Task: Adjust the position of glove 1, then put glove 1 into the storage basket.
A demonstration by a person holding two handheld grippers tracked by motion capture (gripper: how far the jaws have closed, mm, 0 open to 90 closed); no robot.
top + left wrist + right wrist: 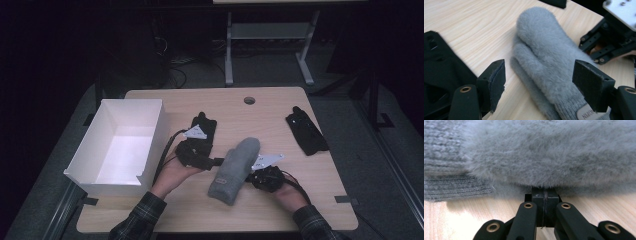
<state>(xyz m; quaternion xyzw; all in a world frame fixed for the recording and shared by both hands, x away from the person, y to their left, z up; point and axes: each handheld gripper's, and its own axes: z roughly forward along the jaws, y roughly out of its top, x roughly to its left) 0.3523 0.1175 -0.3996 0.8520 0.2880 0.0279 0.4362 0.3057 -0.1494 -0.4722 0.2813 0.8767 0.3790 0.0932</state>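
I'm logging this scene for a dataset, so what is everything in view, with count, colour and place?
mittens: two stacked, grey and fuzzy with knit cuffs, table centre, between the two hand-held grippers
box: one, white, open-topped, left side of the table
black gloves: one lies behind the left hand-held gripper, one lies far right
table: one, light wood, with a round hole near its far edge
desk frame: one, pale, on the floor behind the table
left hand-held gripper: black, jaws open on either side of the mittens, pads not pressing
right hand-held gripper: black, jaws shut together at the mittens' edge; whether any fabric is pinched cannot be told
sleeves: two, dark plaid, bottom edge
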